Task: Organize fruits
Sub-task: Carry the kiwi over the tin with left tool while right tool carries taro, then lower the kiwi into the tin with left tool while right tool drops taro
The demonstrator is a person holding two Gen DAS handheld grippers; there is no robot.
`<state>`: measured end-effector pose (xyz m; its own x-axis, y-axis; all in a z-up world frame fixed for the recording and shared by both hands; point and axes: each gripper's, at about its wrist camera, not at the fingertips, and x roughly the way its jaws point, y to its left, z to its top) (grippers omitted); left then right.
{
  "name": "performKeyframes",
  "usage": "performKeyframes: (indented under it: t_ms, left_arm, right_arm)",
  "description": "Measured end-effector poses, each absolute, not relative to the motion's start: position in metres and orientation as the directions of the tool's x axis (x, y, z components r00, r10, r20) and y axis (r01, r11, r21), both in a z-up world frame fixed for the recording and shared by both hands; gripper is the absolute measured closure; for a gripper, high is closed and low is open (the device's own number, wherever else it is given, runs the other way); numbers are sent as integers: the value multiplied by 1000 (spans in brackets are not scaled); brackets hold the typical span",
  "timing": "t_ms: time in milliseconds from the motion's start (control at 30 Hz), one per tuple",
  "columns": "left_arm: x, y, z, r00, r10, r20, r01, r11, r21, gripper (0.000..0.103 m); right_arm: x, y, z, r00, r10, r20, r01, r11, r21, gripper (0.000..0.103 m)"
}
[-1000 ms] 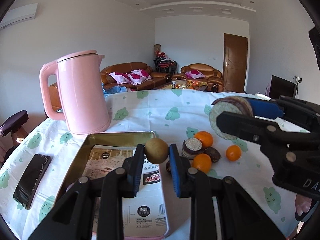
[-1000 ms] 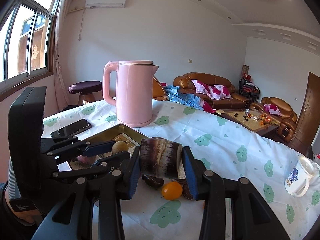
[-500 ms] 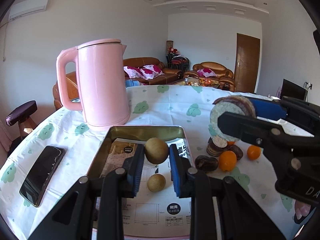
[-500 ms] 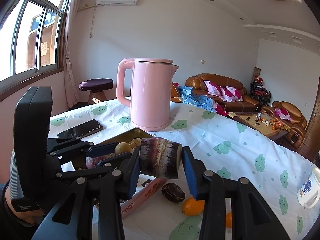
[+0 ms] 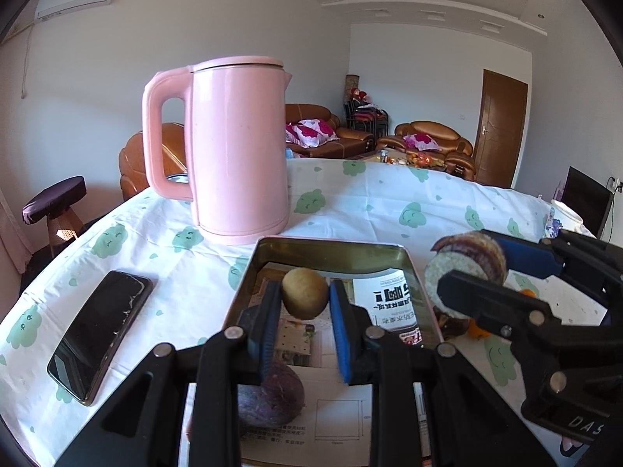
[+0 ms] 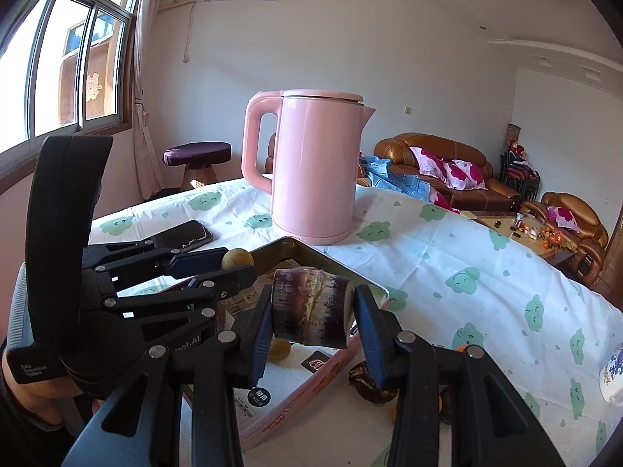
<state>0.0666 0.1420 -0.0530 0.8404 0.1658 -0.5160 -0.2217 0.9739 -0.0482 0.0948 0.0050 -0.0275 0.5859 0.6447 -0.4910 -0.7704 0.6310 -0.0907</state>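
Left wrist view: the bench (image 5: pixel 389 202) wears a white cloth printed with green cloud faces, and behind it lies a sitting room with brown leather sofas (image 5: pixel 432 148), a wooden door (image 5: pixel 502 128) and an air conditioner (image 5: pixel 74 0) high on the wall. A pink kettle (image 5: pixel 237 148) stands on the cloth, right behind a shallow metal tray (image 5: pixel 331 249) lined with printed paper; a dark phone (image 5: pixel 101 334) lies flat to the tray's left. The left gripper (image 5: pixel 305 303) hangs over the tray, its jaws pinching a small round yellow-brown fruit (image 5: pixel 305 292) with a dull, slightly speckled skin. Below the jaws, a dark purple round fruit (image 5: pixel 272 397) rests on the paper in the tray. Right wrist view: the right gripper (image 6: pixel 311 307) hovers at the tray's right edge, its jaws clamped on a short cylinder of purple-skinned cane (image 6: pixel 309 307), streaked pale along its side and cut flat at the ends. Another small yellow fruit (image 6: pixel 280 350) lies in the tray beneath it. On the cloth just right of the tray sit a dark brown fruit (image 6: pixel 370 385) and bits of orange fruit (image 5: pixel 479 330), mostly hidden by the gripper. A white and blue mug (image 6: pixel 613 373) shows at the far right edge.
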Motion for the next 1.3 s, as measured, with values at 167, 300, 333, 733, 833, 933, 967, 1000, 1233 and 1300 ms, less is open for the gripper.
performKeyframes:
  t_ms: [167,300,333,733,833,933,967,1000,1233,1300]
  left_arm:
    - [68,148,-56,833,171,-526,-230,972,-49,76]
    - [70,150,-58,828,172,-533,-234,971,-50,76]
    - [70,150,-58,827,172,-536,-234,971,-49,76]
    - [75,157,-65,810,173,-561,-239,970,-46,76]
    - [76,158,-67,804,170,-570,-237,970,-45,76]
    - [77,160,-71,798,168,-579,-239,970,-47,76]
    - [77,161,-71,796,165,-582,-238,970,-51,76]
    - [77,162,-71,796,162,-583,-238,970,-55,76]
    - [78,162,-72,794,156,-588,-230,972,-51,76]
    - [78,161,-73,793,155,-589,-229,972,-52,71]
  right_arm:
    - [95,13,-35,577,642,-505,-775,626,-89,61]
    - [96,18,-39,570,641,-514,-778,622,-87,61]
    - [97,19,-40,569,640,-517,-779,621,-87,61]
    - [100,29,-55,541,632,-556,-792,604,-84,61]
    - [102,31,-60,535,626,-567,-794,602,-84,61]
    - [102,34,-63,531,622,-576,-796,599,-88,61]
    - [102,34,-64,529,621,-579,-797,597,-89,61]
    - [103,35,-65,527,620,-581,-799,595,-89,61]
    - [100,41,-76,513,606,-608,-807,582,-101,60]
    - [100,42,-76,508,606,-612,-810,578,-100,60]
